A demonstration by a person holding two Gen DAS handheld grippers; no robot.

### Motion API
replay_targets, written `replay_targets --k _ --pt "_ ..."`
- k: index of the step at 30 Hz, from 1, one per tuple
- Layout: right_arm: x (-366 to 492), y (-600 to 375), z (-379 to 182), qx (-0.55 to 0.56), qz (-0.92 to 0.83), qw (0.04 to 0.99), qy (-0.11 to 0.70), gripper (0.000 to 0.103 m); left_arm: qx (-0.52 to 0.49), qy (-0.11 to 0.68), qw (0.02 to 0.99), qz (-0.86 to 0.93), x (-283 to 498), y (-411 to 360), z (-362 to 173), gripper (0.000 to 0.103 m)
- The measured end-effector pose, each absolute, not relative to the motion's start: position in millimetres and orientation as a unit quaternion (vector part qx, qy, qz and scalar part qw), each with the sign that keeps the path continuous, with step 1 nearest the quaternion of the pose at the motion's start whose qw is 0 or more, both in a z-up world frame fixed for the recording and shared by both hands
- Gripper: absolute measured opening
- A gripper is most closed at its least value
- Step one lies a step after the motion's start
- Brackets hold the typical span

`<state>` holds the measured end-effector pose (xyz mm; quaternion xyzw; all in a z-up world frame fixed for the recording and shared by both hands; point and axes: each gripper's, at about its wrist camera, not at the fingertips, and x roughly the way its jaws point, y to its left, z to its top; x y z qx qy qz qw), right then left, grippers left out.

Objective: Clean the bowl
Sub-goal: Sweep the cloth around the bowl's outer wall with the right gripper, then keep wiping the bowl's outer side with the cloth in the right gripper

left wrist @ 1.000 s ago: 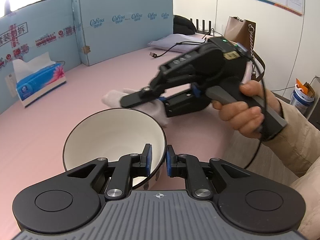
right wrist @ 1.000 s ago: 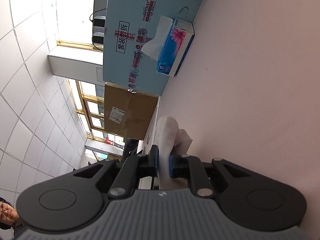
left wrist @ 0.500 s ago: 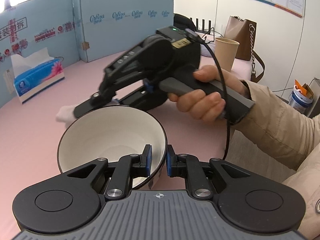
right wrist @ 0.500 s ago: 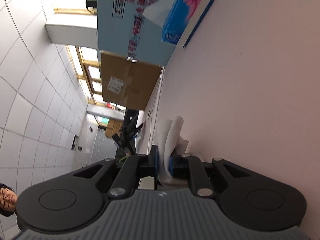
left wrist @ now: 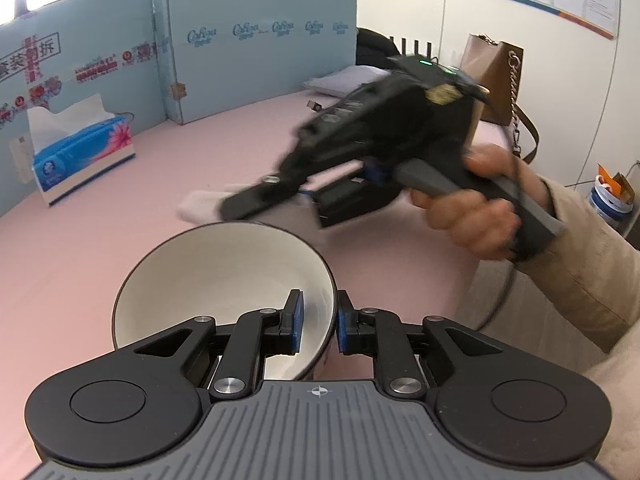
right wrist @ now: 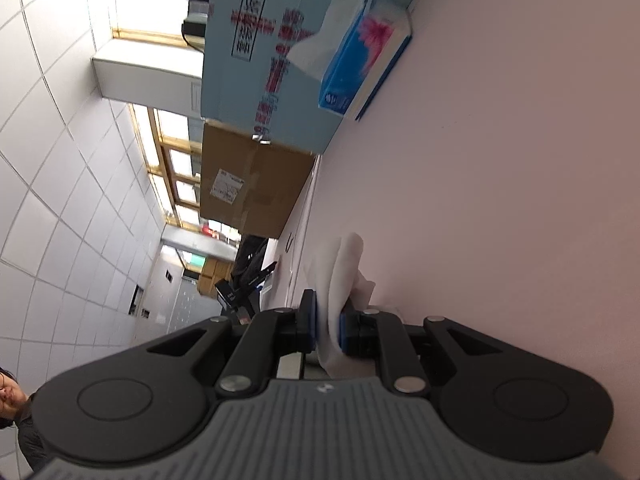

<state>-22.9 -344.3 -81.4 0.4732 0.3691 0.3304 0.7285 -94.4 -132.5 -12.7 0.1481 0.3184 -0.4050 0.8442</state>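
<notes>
A white bowl [left wrist: 208, 280] with a dark rim sits low in the left wrist view on the pink table [left wrist: 100, 240]. My left gripper [left wrist: 320, 322] straddles its near right rim, one pad inside and one outside. Its jaws are opening, and a thin gap shows beside the wall. Just behind the bowl, a person's hand [left wrist: 472, 208] holds my right gripper [left wrist: 272, 212], blurred by motion and pointing left. That gripper [right wrist: 326, 320] is shut on a crumpled white tissue [right wrist: 340, 272]; the tissue's end [left wrist: 196, 204] sticks out past the fingertips, above the table behind the bowl.
A blue tissue box [left wrist: 80, 152] stands at the far left against light-blue cardboard panels [left wrist: 260, 52]. A brown handbag [left wrist: 500, 76] and cables lie at the back right. A beige sleeve [left wrist: 592, 264] crosses the right side. The table edge runs along the right.
The right gripper with the tissue swung left over the bowl's far rim, then drew back to the right. The left jaws have widened slightly around the bowl rim.
</notes>
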Motion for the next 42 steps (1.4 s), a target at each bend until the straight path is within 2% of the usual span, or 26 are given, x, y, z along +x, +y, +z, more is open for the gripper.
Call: replay_targets --k 8,16,24,42 --pt "-64 -355 -87 0.499 0.334 0.723 0.341 0.015 0.148 0.318 0.848 -0.396 -82 -144 -11 0.027" --pt "-68 -353 -86 0.513 0.32 0.728 0.323 0.015 0.156 0.314 0.825 -0.443 -82 -130 -11 0.017" --pt "-44 -345 -86 0.51 0.311 0.731 0.33 0.015 0.163 0.302 0.829 -0.442 -91 -121 -14 0.014" --pt "28 -308 -90 0.489 0.347 0.694 0.398 0.015 0.147 0.303 0.826 -0.451 -88 -113 -15 0.016"
